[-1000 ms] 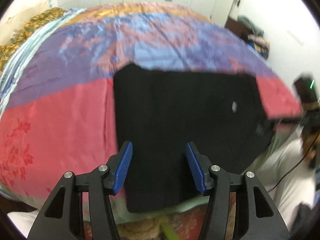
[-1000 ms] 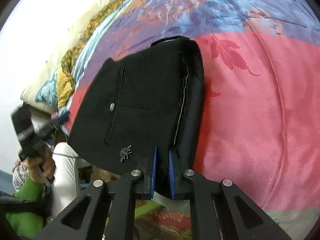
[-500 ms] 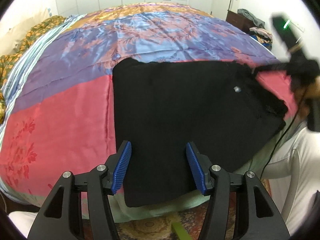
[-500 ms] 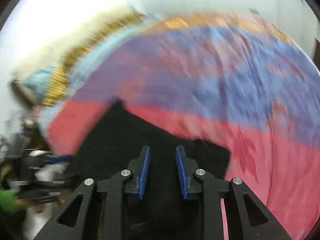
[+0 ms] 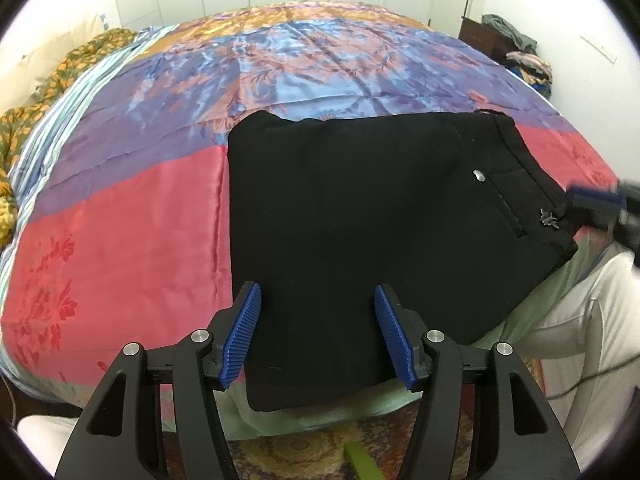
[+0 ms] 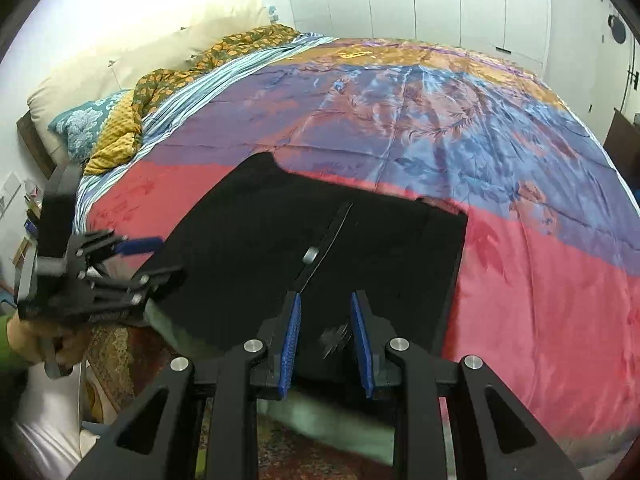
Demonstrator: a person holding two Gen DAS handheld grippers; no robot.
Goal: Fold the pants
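Since a second ago the right gripper (image 6: 326, 338) has let go of the black pants (image 5: 360, 216); its jaws, then clamped on the hem edge, are now parted and empty above the cloth. Both views have steadied after the blur.

One bedspread (image 5: 120, 220), banded red, purple and blue, covers the bed, and the one pair of pants lies flat on it at its near edge, folded into a rough rectangle with the waistband toward 3 o'clock in the left view. The left gripper (image 5: 318, 334) hangs wide open and empty over the 6 o'clock edge. One silver button (image 5: 479, 175) and one small metal emblem (image 5: 550, 218) show by the pocket. Nothing blocks the pants.
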